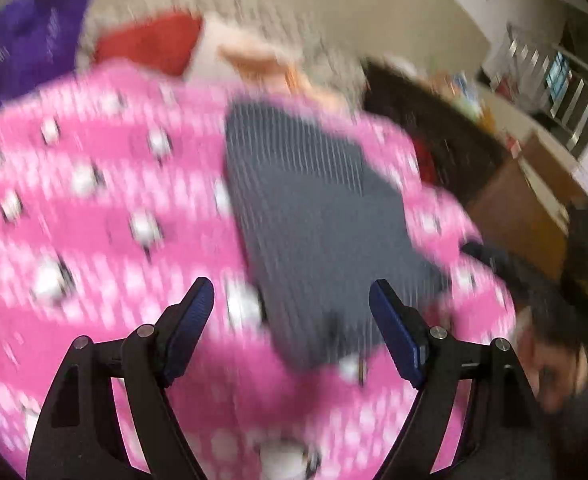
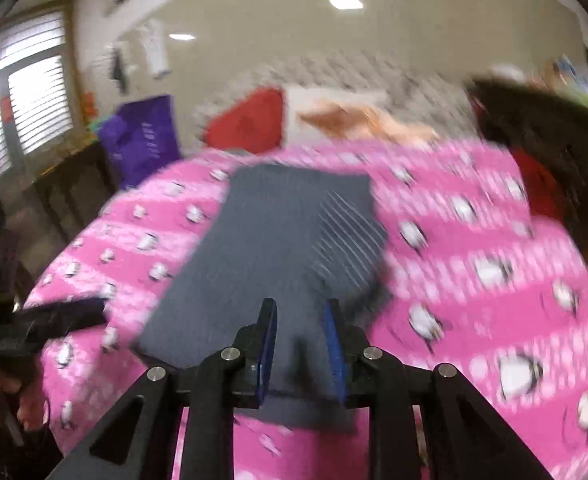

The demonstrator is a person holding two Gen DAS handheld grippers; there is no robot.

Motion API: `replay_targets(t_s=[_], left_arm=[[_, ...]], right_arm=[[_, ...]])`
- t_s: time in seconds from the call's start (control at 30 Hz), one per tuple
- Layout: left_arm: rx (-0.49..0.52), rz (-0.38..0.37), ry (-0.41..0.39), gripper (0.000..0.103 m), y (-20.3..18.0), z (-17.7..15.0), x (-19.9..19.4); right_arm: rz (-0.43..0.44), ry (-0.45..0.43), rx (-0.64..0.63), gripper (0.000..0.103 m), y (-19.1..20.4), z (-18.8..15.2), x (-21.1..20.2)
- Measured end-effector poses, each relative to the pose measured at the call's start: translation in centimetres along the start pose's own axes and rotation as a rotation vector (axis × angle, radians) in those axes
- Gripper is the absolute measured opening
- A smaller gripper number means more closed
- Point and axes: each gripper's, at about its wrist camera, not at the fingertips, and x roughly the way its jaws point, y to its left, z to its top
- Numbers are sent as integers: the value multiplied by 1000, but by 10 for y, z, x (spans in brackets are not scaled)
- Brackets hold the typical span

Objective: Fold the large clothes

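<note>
One grey garment (image 2: 278, 240) folded on pink blanket (image 2: 474, 312); no containers.

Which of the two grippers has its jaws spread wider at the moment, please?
The left gripper: its jaws stand far apart above the grey striped garment, while the right gripper shows only a narrow gap.

Both handheld grippers share one build. The left gripper (image 1: 292, 308) has black, angular plastic arms with triangular cut-outs, and round silver pins sit at the joints just behind the fingers. Each finger carries a flat, dark blue ribbed pad (image 1: 396, 338) on its inner face. The right gripper (image 2: 300, 344) shows the same black linkage, four silver pins behind the fingers, and blue pads (image 2: 334, 354) with a fine ribbed texture.
</note>
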Motion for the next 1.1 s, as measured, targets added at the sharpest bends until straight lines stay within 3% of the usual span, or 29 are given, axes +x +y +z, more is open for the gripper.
replay_targets(t_s=[0.07,0.13,0.2,0.23,0.3,0.33,0.4,0.53,0.6,0.67,0.73,0.8,0.87,0.93,1.03,1.1], left_arm=[[-14,38,-29,81,-11,17,14],[-37,7,-6,80,-20,21,35],[-26,22,44,60,-25,14,58],[-5,21,87,44,-27,6,74],[43,48,142,43,-31,-17,98],[130,91,116,43,-39,-31,104],[218,150,70,44,-50,-44,106],[210,168,67,44,-53,-36,99],[148,121,40,44,-52,-15,80],[80,92,-46,44,-46,20,62],[57,80,-96,49,-45,62,71],[38,109,-73,49,-41,102,104],[-14,167,-29,49,-30,125,135],[-98,222,62,49,-12,141,180],[-103,283,107,49,5,135,226],[-121,277,103,57,10,127,239]], right_arm=[[-21,-2,-37,22,23,13,10],[-74,32,-37,14,33,16,29],[-135,105,2,12,28,8,56],[-142,134,20,11,23,0,65],[-175,226,44,6,8,-30,92],[-158,248,63,6,0,-40,101],[-133,180,37,6,-2,-56,100],[-81,185,66,6,-11,-52,94],[-28,178,140,6,-18,-32,78],[-33,83,160,6,-20,-2,59],[-68,-12,172,13,-23,34,54],[-124,-25,228,34,-32,67,74],[-174,-8,266,35,-40,89,107],[-195,29,279,35,-43,100,141],[-255,80,224,35,-52,97,192],[-255,109,212,35,-64,81,217]])
